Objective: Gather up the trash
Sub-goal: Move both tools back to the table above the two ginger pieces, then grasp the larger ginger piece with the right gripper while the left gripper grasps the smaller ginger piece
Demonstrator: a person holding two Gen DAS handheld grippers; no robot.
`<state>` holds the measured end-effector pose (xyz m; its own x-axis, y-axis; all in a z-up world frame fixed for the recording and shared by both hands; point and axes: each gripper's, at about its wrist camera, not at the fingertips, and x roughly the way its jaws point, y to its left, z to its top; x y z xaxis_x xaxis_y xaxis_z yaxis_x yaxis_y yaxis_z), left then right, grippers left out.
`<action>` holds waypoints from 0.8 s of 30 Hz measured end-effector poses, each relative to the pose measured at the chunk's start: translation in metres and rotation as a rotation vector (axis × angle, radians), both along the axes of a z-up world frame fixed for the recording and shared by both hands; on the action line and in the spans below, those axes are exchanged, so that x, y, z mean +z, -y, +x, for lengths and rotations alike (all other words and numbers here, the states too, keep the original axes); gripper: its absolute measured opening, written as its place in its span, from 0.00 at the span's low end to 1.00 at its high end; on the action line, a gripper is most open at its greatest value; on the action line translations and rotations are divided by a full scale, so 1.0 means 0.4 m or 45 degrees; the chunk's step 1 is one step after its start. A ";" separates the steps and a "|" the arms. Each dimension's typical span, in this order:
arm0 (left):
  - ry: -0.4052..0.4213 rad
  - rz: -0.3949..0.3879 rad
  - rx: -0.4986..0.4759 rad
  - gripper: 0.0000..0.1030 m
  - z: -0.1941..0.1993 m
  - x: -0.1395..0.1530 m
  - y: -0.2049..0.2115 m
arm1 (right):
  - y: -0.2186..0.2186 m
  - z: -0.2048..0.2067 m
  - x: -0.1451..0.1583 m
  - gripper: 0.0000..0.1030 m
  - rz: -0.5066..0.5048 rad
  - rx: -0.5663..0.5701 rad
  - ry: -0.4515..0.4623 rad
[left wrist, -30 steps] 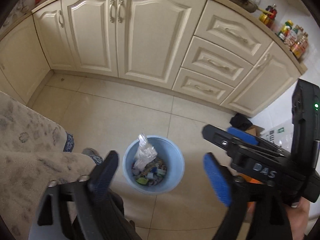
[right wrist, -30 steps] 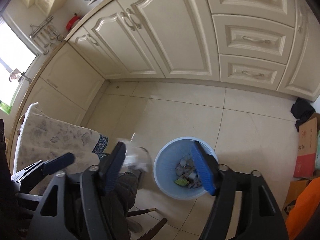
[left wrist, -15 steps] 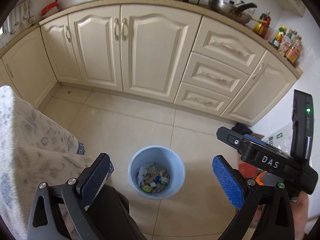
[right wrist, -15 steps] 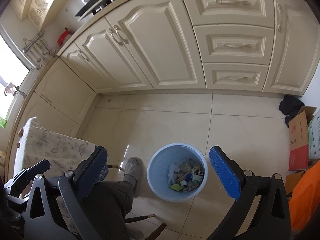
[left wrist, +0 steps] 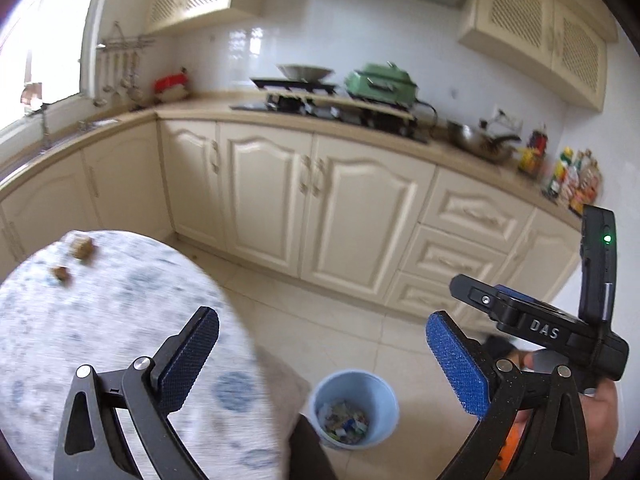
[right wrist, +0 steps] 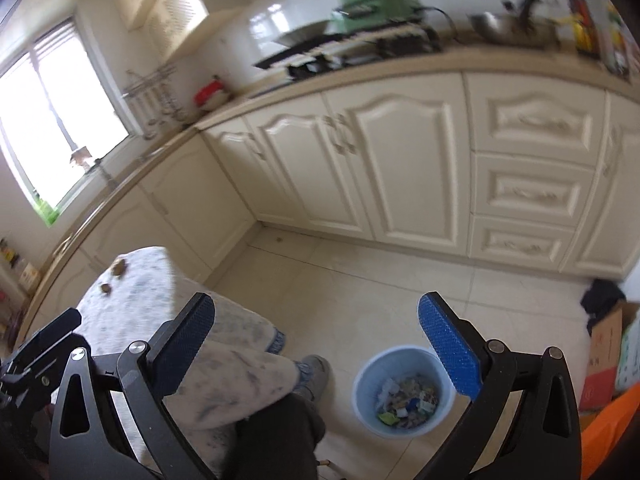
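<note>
A light blue trash bin [left wrist: 354, 410] stands on the tiled floor with mixed scraps inside; it also shows in the right wrist view [right wrist: 404, 392]. My left gripper [left wrist: 324, 344] is open and empty, raised above the table edge and bin. My right gripper [right wrist: 316, 332] is open and empty, above my knee and the bin. Two small brown scraps [left wrist: 82, 247] [left wrist: 61, 273] lie at the far side of the round table [left wrist: 120, 320]; they also show in the right wrist view [right wrist: 119, 268] [right wrist: 105, 288].
Cream cabinets [left wrist: 320, 208] run along the back, with a stove [left wrist: 320, 96], a green appliance [left wrist: 380, 82] and bottles [left wrist: 572, 180] on the counter. Cardboard boxes [right wrist: 608, 356] and a dark cloth [right wrist: 602, 298] sit at the right. My leg [right wrist: 276, 432] is below.
Both grippers have tilted up and drawn back from the bin. The clear plastic wrapper that was dropping a second ago lies in the bin. The table top and counter have come into view.
</note>
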<state>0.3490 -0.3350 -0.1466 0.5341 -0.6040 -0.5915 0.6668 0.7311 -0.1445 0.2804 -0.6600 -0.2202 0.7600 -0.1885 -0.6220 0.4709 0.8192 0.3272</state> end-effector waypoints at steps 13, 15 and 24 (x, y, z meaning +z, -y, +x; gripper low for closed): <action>0.102 -0.020 0.437 0.99 0.039 0.028 -0.474 | -0.418 0.295 0.124 1.00 -0.180 0.441 0.073; 0.086 0.000 0.496 0.99 0.075 0.012 -0.523 | -0.464 0.349 0.115 1.00 -0.187 0.493 0.060; -0.022 0.182 0.593 0.99 0.259 -0.094 -0.579 | -0.609 0.655 0.010 1.00 -0.191 0.651 -0.074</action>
<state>0.4527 -0.1032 -0.1841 0.7178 -0.2152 -0.6622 0.2625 0.9645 -0.0288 0.5424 -0.4164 -0.2160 0.7433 0.1070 -0.6604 0.0134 0.9846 0.1746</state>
